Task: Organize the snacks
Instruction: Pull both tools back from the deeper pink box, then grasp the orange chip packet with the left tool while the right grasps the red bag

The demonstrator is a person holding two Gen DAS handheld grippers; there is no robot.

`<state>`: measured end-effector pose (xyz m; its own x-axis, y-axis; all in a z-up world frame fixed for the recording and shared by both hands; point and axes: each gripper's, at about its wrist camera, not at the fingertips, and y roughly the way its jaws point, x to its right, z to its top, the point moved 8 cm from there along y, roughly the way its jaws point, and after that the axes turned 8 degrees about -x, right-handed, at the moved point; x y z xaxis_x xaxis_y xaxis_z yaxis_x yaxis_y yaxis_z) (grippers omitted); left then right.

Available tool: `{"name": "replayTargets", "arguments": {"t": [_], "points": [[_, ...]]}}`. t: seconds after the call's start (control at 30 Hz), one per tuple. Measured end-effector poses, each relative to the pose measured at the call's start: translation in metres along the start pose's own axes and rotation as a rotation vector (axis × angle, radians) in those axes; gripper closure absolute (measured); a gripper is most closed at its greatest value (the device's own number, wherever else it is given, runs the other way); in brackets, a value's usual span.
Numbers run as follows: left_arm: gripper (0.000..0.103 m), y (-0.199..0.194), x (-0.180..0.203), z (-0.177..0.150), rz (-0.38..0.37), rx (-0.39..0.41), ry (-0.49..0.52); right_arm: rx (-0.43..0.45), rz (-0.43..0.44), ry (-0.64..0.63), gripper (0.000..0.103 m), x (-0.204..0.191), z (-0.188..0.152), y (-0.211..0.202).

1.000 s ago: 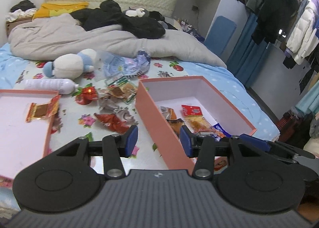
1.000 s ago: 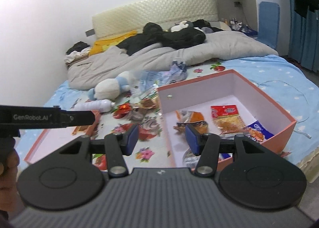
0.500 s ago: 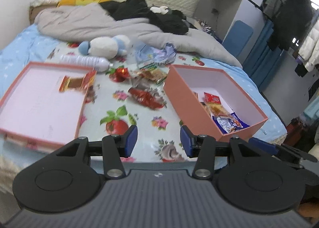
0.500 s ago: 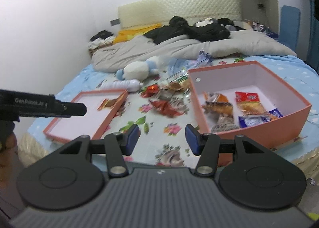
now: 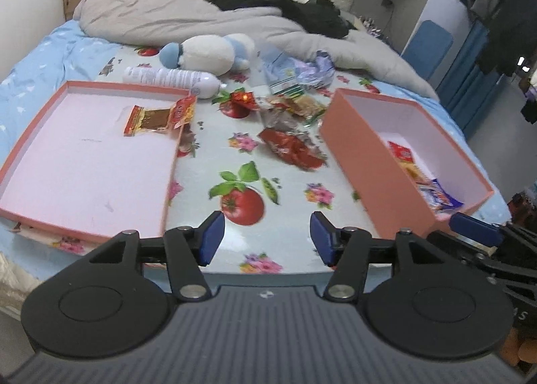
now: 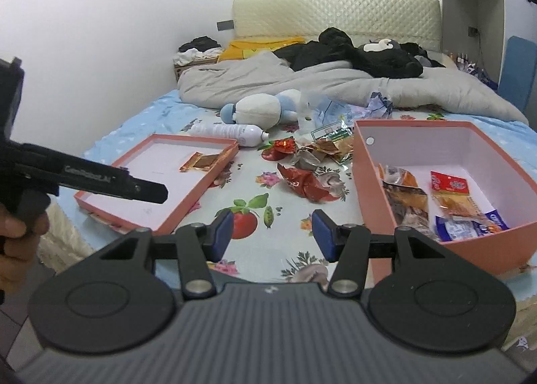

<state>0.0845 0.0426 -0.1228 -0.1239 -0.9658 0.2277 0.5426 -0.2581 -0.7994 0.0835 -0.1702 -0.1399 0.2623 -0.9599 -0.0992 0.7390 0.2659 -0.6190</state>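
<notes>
**Loose snacks lie dead ahead, between lid and box**

Both grippers hover at the near edge of the bed, jaws apart, nothing held. Left gripper point(image 5: 266, 234); right gripper point(image 6: 272, 231).

Nearest loose item: red crumpled wrapper point(image 5: 292, 149) on the flowered cloth point(image 5: 241, 223), straight ahead of both grippers, between the shallow lid point(image 5: 50, 212) on the left and the deep box point(image 5: 362, 155) on the right. Its long axis runs diagonally, far-left to near-right. More packets point(image 6: 330, 145) are heaped just beyond it.

The box already holds several packets point(image 6: 449, 196); one orange packet point(image 5: 157, 117) lies over the lid's far rim.

Judgement: the wrapper is just beside the box's left wall, so the right gripper seems better placed for the pick and drop. Neither is clearly nearer.
</notes>
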Motion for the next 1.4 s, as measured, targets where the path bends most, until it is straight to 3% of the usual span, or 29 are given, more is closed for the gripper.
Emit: {"name": "replayTargets", "arguments": {"t": [0.13, 0.33, 0.47, 0.53, 0.63, 0.7, 0.73, 0.9, 1.07, 1.27, 1.4], "points": [[0.041, 0.028, -0.021, 0.020, 0.024, 0.010, 0.011, -0.026, 0.003, 0.008, 0.049, 0.001, 0.001, 0.035], [0.041, 0.077, -0.045, 0.042, 0.131, -0.015, 0.182, -0.088, -0.008, -0.049, 0.049, -0.001, -0.001, 0.091], [0.041, 0.098, -0.071, 0.062, 0.150, -0.004, 0.160, -0.101, -0.021, -0.067, 0.049, 0.005, 0.010, 0.120], [0.041, 0.109, -0.083, 0.072, 0.145, 0.001, 0.132, -0.095, -0.032, -0.069, 0.035, 0.010, 0.015, 0.132], [0.041, 0.126, -0.095, 0.084, 0.146, 0.006, 0.119, -0.099, -0.042, -0.053, 0.023, 0.018, 0.021, 0.152], [0.040, 0.139, -0.099, 0.093, 0.141, 0.011, 0.131, -0.094, -0.038, -0.056, 0.023, 0.020, 0.026, 0.167], [0.035, 0.146, -0.100, 0.096, 0.144, 0.011, 0.144, -0.089, -0.036, -0.061, 0.023, 0.021, 0.027, 0.174], [0.028, 0.182, -0.106, 0.112, 0.230, 0.001, 0.232, -0.092, -0.053, -0.096, 0.023, 0.027, 0.040, 0.211], [0.028, 0.216, -0.116, 0.130, 0.266, 0.029, 0.273, -0.099, -0.096, -0.151, 0.023, 0.038, 0.049, 0.246], [0.028, 0.245, -0.119, 0.148, 0.240, 0.057, 0.275, -0.084, -0.103, -0.242, 0.023, 0.037, 0.059, 0.275], [0.028, 0.261, -0.112, 0.154, 0.257, 0.072, 0.346, -0.103, -0.095, -0.243, 0.023, 0.035, 0.062, 0.292]]}}
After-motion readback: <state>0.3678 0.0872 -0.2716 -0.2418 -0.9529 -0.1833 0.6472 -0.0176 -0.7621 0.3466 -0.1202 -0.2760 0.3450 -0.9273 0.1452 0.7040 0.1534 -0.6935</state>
